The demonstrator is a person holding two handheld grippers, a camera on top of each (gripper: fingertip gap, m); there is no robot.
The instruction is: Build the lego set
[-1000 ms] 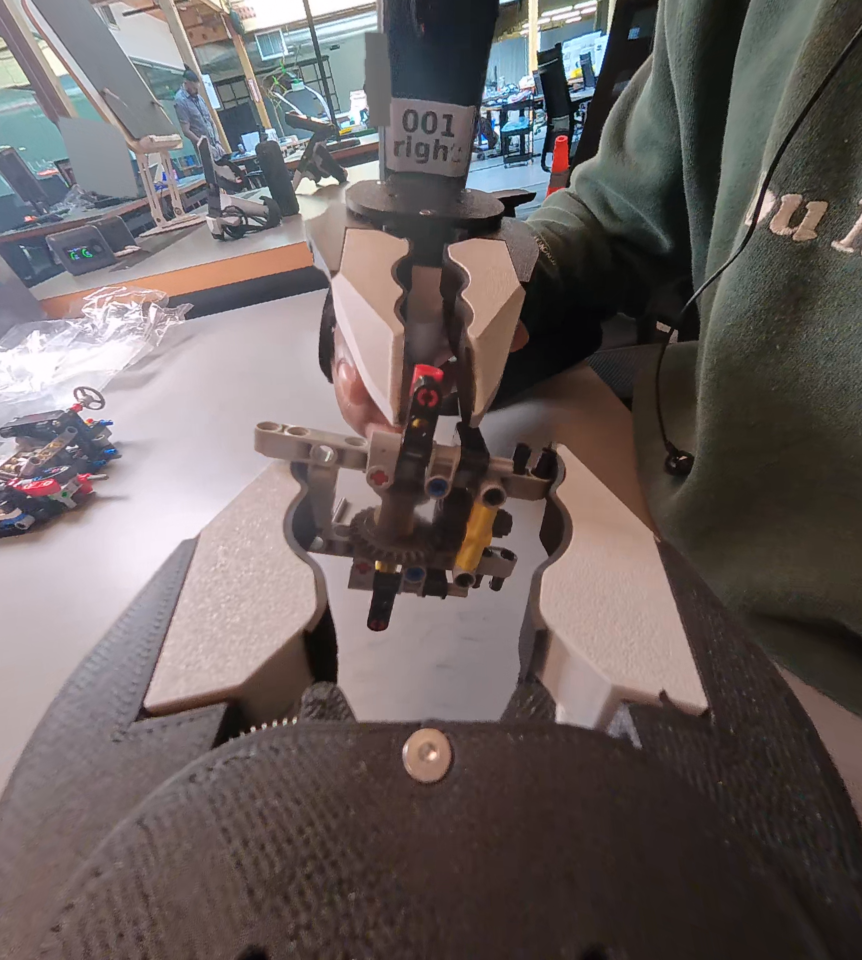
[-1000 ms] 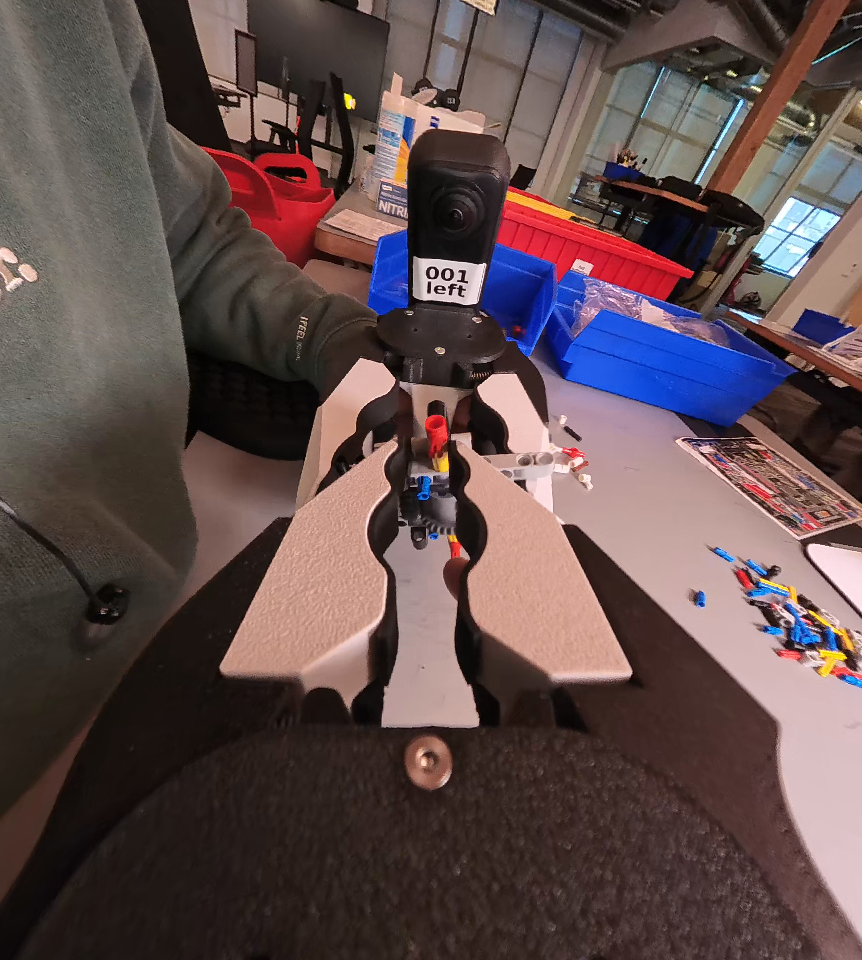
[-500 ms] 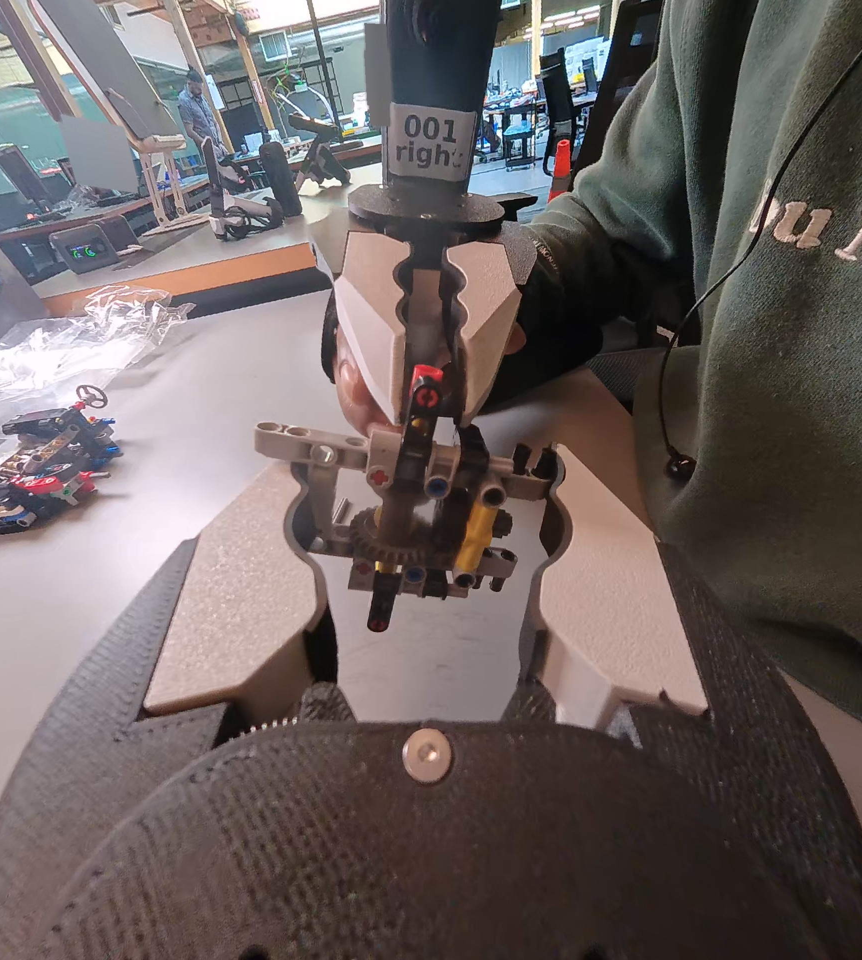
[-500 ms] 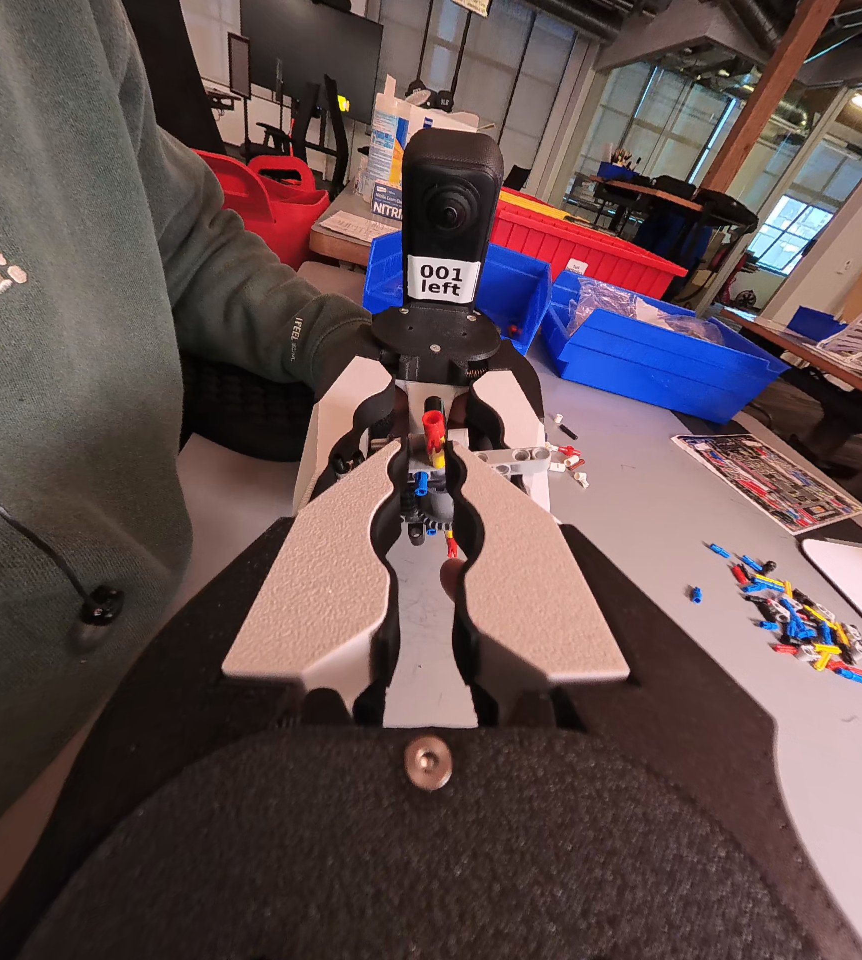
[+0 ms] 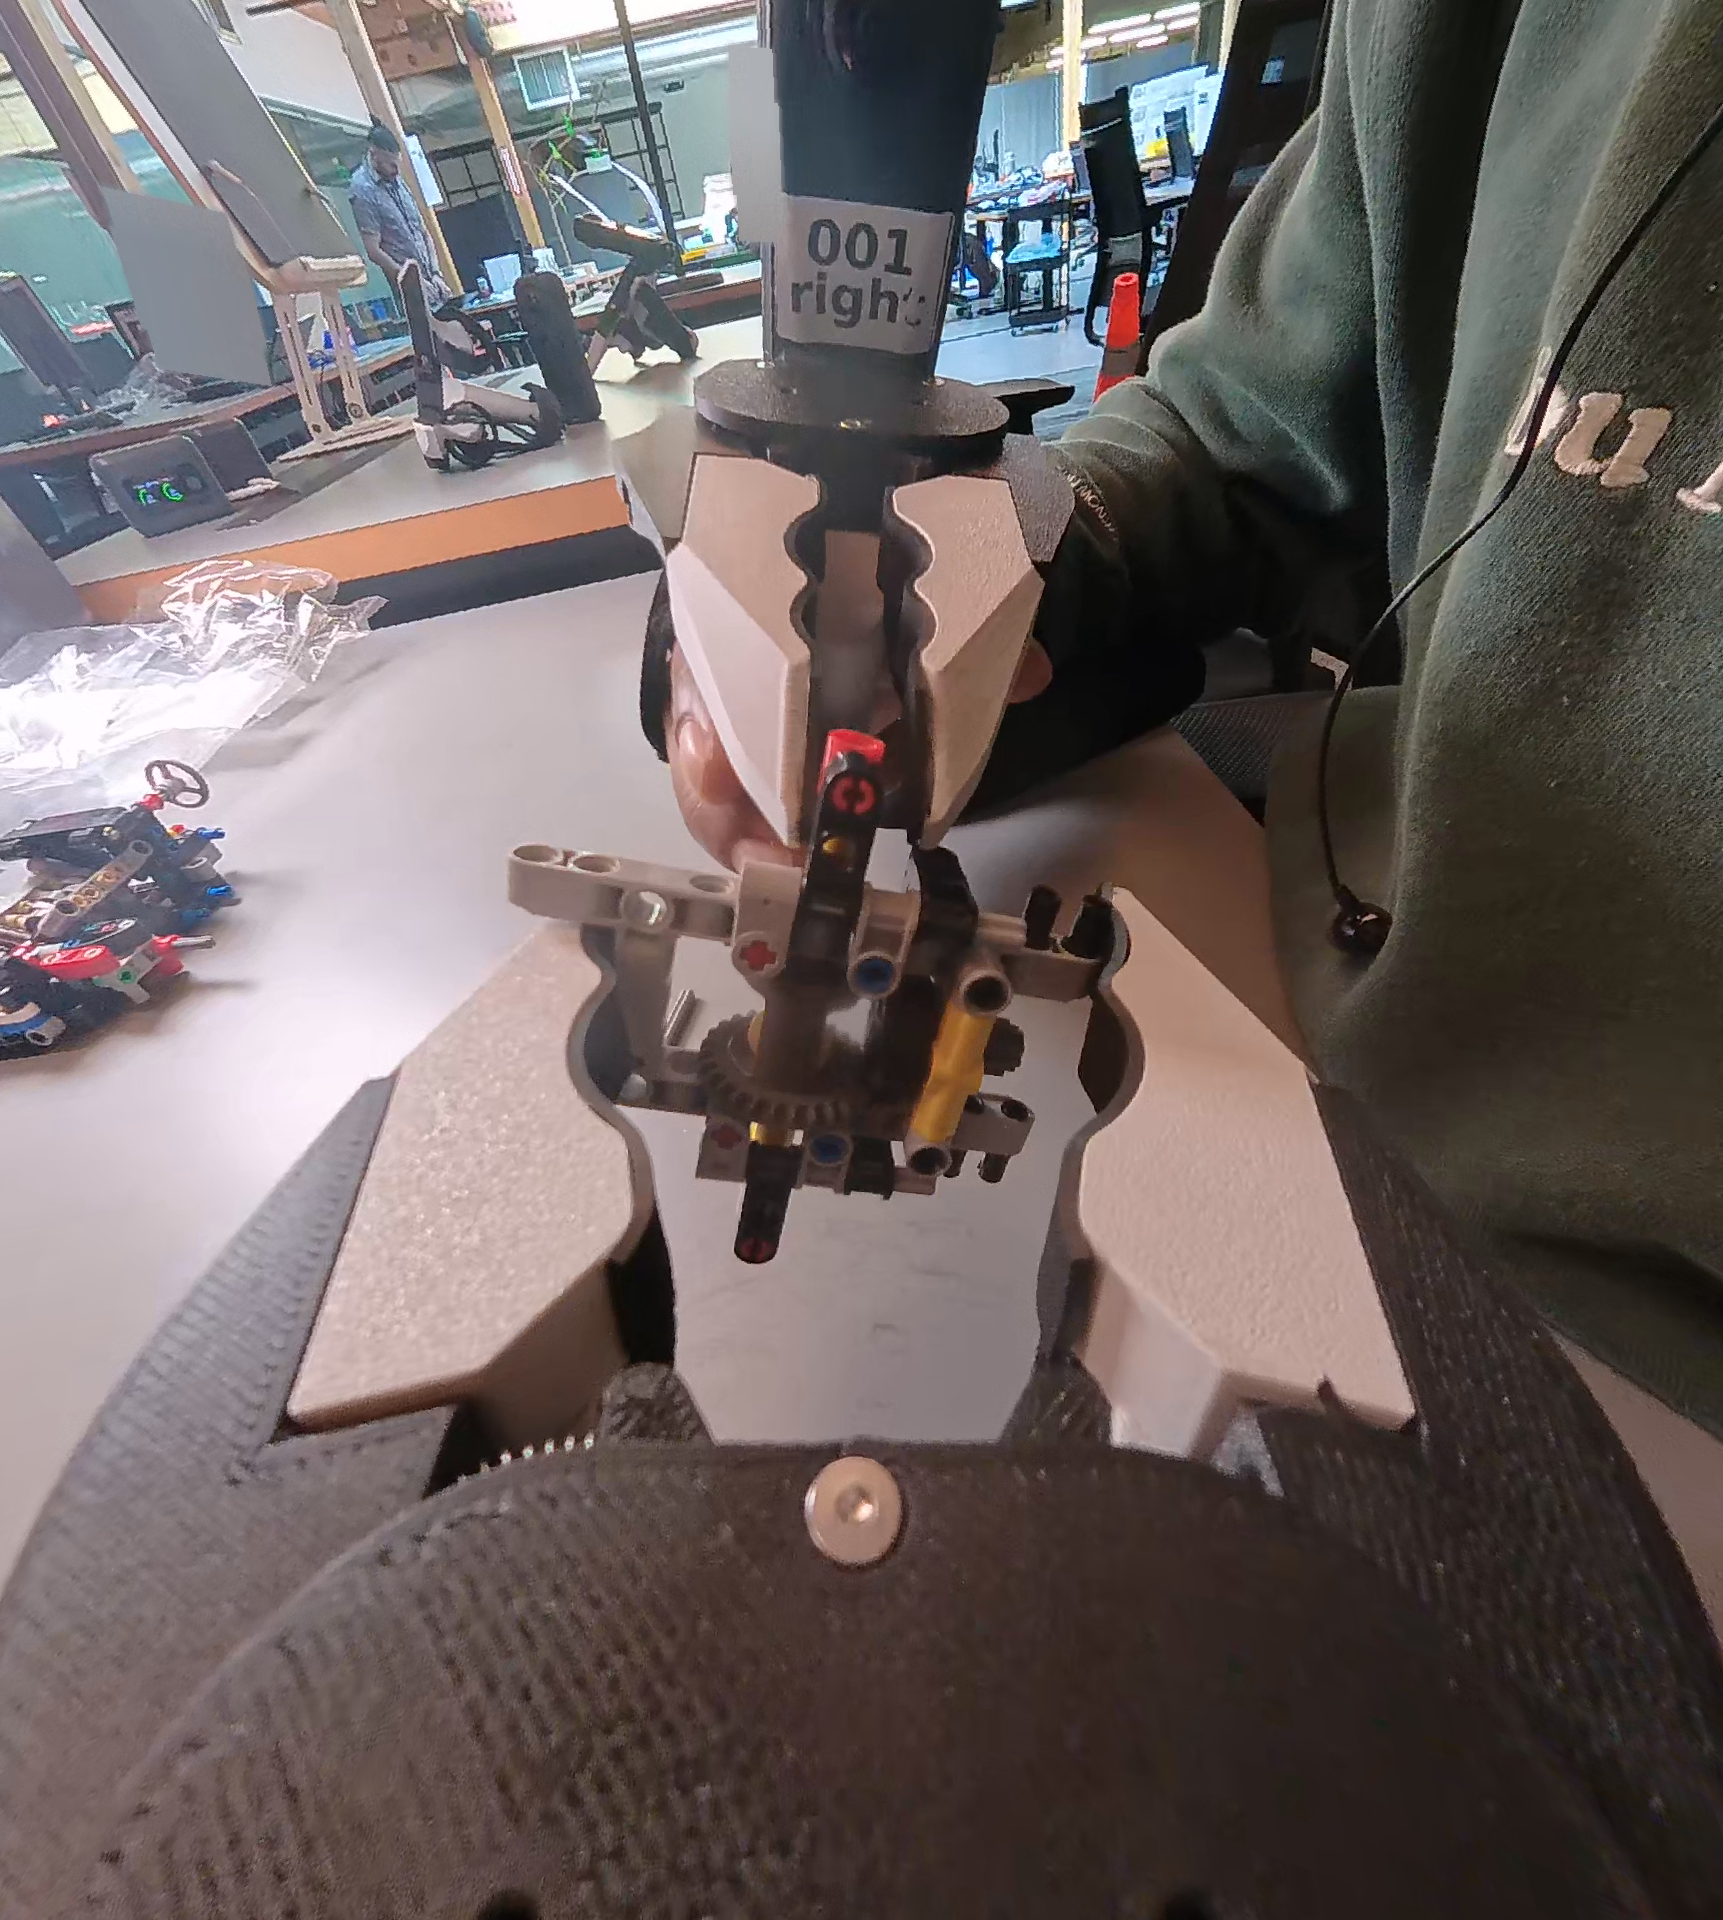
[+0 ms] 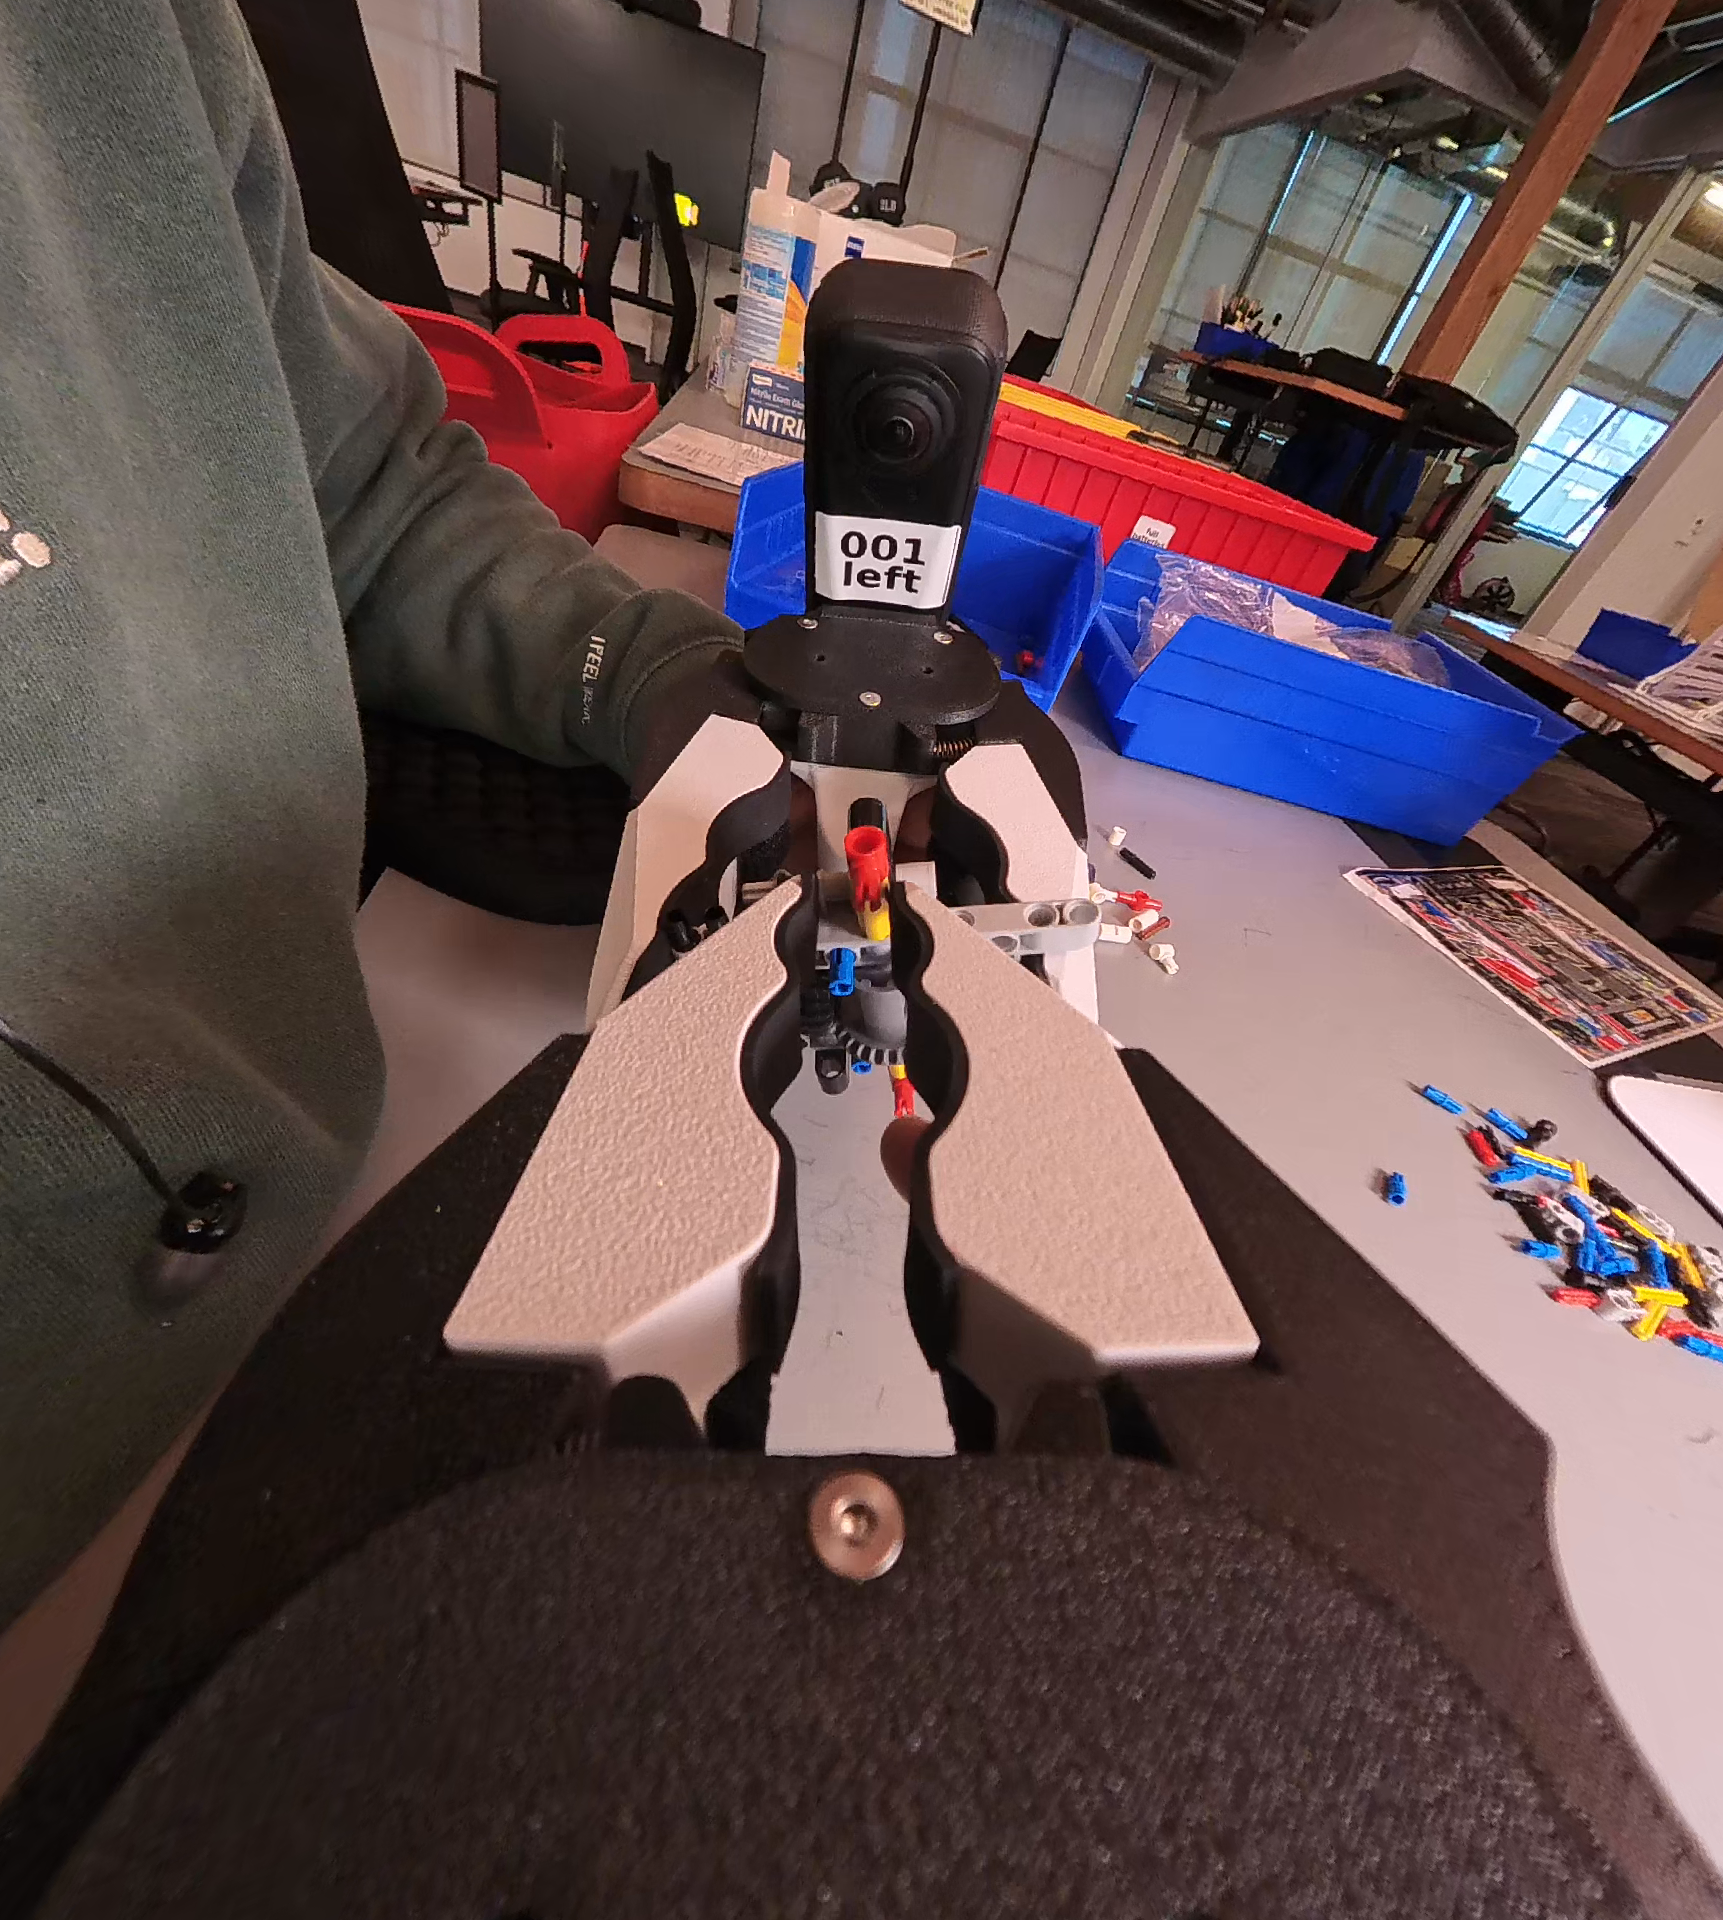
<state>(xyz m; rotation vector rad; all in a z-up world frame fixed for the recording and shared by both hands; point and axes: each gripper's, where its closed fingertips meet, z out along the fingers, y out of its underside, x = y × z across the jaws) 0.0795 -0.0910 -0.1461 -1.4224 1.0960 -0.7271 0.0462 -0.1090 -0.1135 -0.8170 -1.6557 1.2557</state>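
A small lego assembly (image 5: 815,1060) has a grey frame, a dark gear, a yellow piece and blue and red pins. My left gripper (image 5: 841,966) is shut on its grey frame from both sides and holds it above the grey table (image 5: 400,790). My right gripper (image 5: 852,810) comes in from the far side. Its jaws are closed on the upright black beam with the red pin (image 5: 841,800) at the top of the assembly. In the right wrist view, the right gripper (image 6: 855,904) hides most of the assembly (image 6: 857,1023). The left gripper (image 6: 867,831) stands behind it.
A partly built lego car (image 5: 57,935) and a clear plastic bag (image 5: 109,665) lie at the left. A pile of loose small pieces (image 6: 1646,1278), an instruction booklet (image 6: 1543,956) and blue bins (image 6: 1304,696) are at the right. A person's green sweatshirt (image 5: 1563,727) is close by. Only a small space, under 4 cm, lies between the two pairs of fingers.
Almost nothing. Both grippers keep their hold on the assembly, with only a slight shift of the views.
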